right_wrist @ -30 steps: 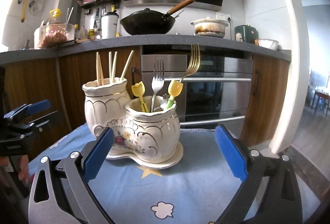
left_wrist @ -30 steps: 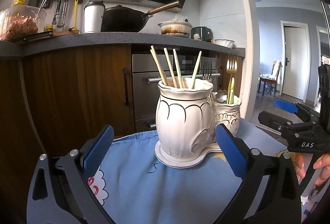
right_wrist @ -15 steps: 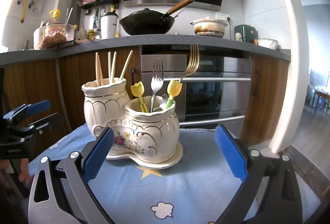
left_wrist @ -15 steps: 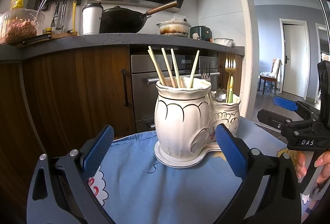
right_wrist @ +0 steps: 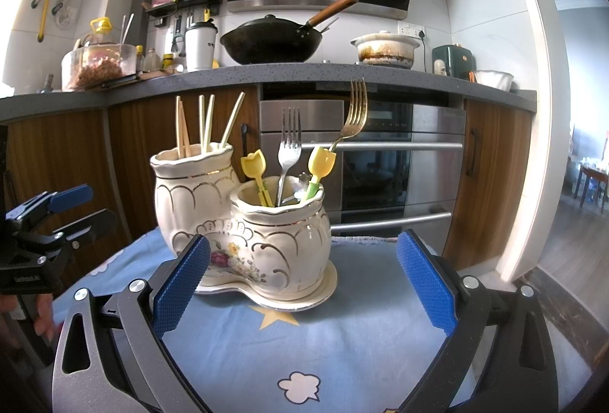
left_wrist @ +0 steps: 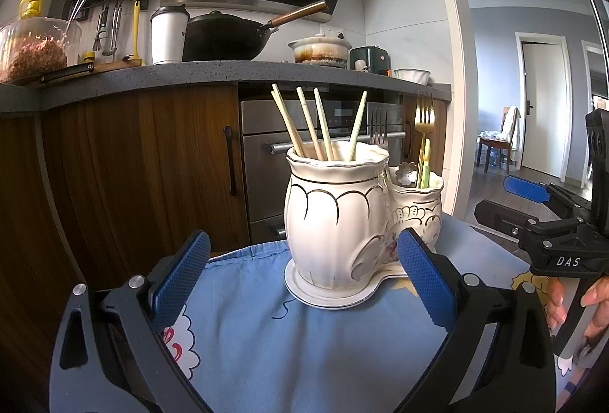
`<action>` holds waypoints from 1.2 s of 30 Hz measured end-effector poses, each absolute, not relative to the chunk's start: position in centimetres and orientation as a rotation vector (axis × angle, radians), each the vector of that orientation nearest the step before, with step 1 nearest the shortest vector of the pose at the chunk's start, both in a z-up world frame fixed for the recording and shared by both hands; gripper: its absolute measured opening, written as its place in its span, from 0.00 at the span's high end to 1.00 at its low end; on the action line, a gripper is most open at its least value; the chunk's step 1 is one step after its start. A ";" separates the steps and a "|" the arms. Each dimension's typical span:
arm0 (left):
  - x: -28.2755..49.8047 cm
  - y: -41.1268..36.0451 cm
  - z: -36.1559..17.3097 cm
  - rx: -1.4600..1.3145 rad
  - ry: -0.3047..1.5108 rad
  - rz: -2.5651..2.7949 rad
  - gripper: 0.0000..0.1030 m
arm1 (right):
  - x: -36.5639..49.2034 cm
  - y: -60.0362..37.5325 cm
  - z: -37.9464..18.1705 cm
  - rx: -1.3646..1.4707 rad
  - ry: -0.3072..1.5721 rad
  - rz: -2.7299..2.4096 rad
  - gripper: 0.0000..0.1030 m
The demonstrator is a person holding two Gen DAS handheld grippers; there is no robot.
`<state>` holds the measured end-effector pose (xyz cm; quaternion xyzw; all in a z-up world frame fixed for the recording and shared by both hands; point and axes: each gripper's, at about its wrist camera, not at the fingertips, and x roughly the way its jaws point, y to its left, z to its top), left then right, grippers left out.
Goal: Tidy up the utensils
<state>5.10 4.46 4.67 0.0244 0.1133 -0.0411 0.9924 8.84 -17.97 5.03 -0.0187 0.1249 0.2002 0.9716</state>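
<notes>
L gripper (left_wrist: 302, 276): jaws standing wide apart, nothing between the blue pads (left_wrist: 182, 276), no contact w/ any object. R gripper (right_wrist: 302, 276): same condition, jaws spread wide, holding nothing. Both are hovering over the blue tablecloth (right_wrist: 342, 348), short of the ceramic holder (right_wrist: 243, 222).

Holder is sitting on the cloth on its own scalloped base; two joined pots. Tall pot (left_wrist: 335, 211) is carrying five chopsticks (left_wrist: 323, 123). Short pot (right_wrist: 281, 238) is carrying a silver fork (right_wrist: 288, 142), a gold fork (right_wrist: 356, 108) and two yellow tulip-top picks (right_wrist: 254, 165).

View differences: L wrist cam is looking at the tall pot side, w/ short pot mostly hidden behind it and the picks barely showing; it is also showing the R gripper (left_wrist: 510, 200) side-on w/ fingers (left_wrist: 555, 302) of the hand around its grip. R wrist cam is showing the short pot contents clearly, plus the L gripper (right_wrist: 82, 207) at far left, jaws parted.
</notes>
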 end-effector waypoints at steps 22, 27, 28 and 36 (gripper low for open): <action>5.0 4.1 4.7 0.068 0.230 -0.078 0.05 | 8.9 -18.0 5.0 -0.037 0.253 0.404 0.05; 5.1 4.2 4.7 0.061 0.233 -0.078 0.05 | 8.9 -18.0 5.0 -0.037 0.253 0.404 0.05; 5.1 4.2 4.7 0.061 0.233 -0.078 0.05 | 8.9 -18.0 5.0 -0.037 0.253 0.404 0.05; 5.1 4.3 4.7 0.062 0.233 -0.076 0.05 | 8.9 -18.0 5.0 -0.037 0.254 0.404 0.05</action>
